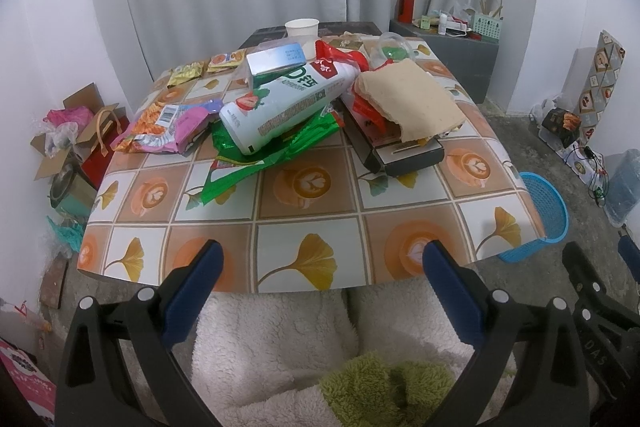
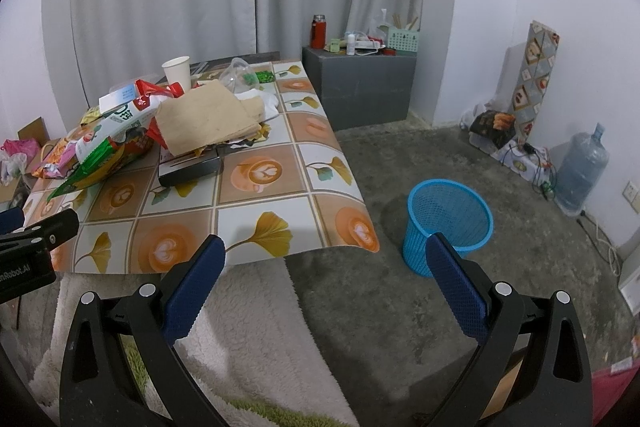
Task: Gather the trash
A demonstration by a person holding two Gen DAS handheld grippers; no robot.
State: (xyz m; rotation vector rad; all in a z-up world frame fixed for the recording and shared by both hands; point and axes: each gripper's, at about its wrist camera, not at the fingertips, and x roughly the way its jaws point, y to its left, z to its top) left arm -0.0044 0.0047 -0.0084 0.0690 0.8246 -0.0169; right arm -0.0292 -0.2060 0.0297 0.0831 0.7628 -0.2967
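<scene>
Hovering my left gripper and right gripper, both released, I note the littered tiled desk, blue basket on concrete floor.

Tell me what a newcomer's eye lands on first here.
First, the trash heap on the far half of the table: a big white bottle lying on green wrappers, with brown paper draped over a dark box. Next, the blue basket on the floor off the table's right corner. Both tongs, left and right, hang open near the table's front edge, holding nothing.
</scene>
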